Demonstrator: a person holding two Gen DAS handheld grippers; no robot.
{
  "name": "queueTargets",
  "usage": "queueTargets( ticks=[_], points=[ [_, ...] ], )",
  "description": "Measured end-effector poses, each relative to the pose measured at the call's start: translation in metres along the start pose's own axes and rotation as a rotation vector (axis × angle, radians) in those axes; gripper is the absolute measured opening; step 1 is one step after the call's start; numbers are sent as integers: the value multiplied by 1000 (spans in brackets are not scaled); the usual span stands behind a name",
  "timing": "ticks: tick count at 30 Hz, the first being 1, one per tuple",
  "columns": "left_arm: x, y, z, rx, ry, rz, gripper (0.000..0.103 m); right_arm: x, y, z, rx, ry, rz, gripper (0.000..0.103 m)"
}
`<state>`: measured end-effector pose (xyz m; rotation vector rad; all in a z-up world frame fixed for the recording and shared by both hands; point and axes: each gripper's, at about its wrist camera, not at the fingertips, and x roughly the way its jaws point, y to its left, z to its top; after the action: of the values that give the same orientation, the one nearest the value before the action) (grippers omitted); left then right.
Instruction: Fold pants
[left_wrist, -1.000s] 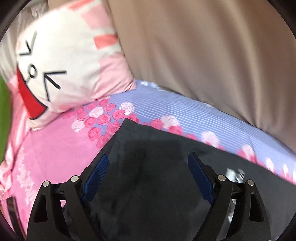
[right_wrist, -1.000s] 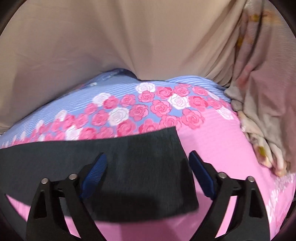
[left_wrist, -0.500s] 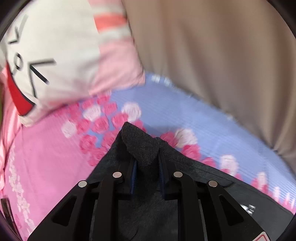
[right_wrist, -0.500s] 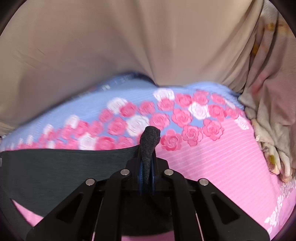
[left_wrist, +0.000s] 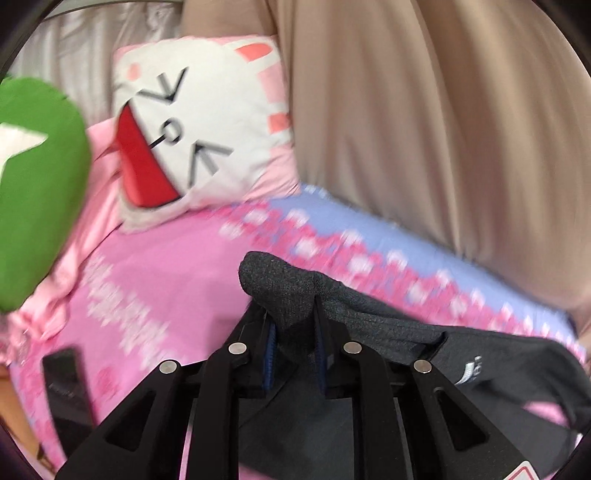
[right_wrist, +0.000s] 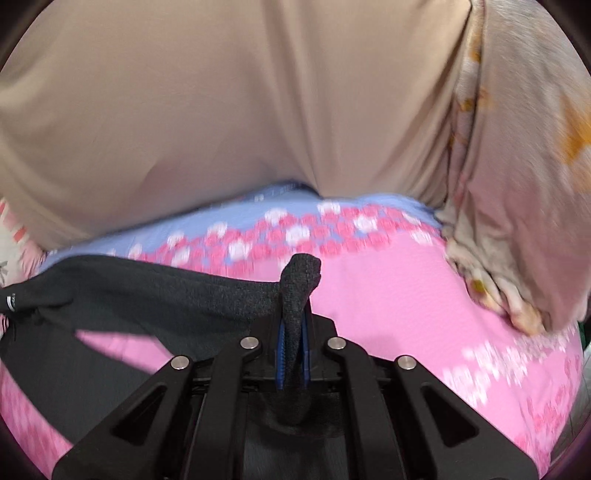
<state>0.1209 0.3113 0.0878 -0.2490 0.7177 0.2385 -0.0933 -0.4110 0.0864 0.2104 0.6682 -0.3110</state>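
Hanging between the two tools, the dark grey pants (left_wrist: 388, 325) are lifted partly off the pink rose-print bedsheet (left_wrist: 155, 273), with pink showing under the raised cloth in the right wrist view. One bunched corner sticks up through the left gripper (left_wrist: 293, 328), whose jaws are clamped on it. The right gripper (right_wrist: 293, 332) pinches another bunched corner the same way. A cartoon-face pillow (left_wrist: 199, 129) lies beyond, against a beige curtain (right_wrist: 221, 110).
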Motion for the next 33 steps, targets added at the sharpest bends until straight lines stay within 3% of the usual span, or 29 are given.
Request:
queueTargets(
  ticks=[3,4,6,8,10,13,16,19,21,24,26,33],
  points=[
    [1,18,-35,16,54,26,16,-2,-6,-28,-17,52,-14,6],
    [3,23,-47,10,82,26,22,-3,-6,-36,-23,64,-25,9],
    [1,35,-65,-46,122,-4,29,-10,-8,-47,-17,61,-59,23],
    [-11,43,-78,-118,119,-41,48,-28,-5,-54,-3,26,-89,44],
    [-22,43,-85,-153,109,-94,67,-46,-1,-58,17,-7,-80,54],
    [-29,37,-93,-241,125,-182,84,-75,8,-64,50,-64,-48,58],
    [-4,32,-95,-350,227,-296,85,-93,19,-71,115,-99,60,63],
    [29,30,-93,-445,293,-322,85,-91,31,-80,177,-78,195,63],
    [47,28,-86,-491,304,-353,85,-84,40,-87,191,-48,231,63],
    [62,27,-77,-525,305,-351,73,-70,45,-91,213,-2,246,63],
    [67,25,-68,-477,305,-321,2,-58,40,-87,271,25,296,63],
    [43,50,-53,-485,282,-363,3,-26,39,-70,410,84,423,64]
  ],
)
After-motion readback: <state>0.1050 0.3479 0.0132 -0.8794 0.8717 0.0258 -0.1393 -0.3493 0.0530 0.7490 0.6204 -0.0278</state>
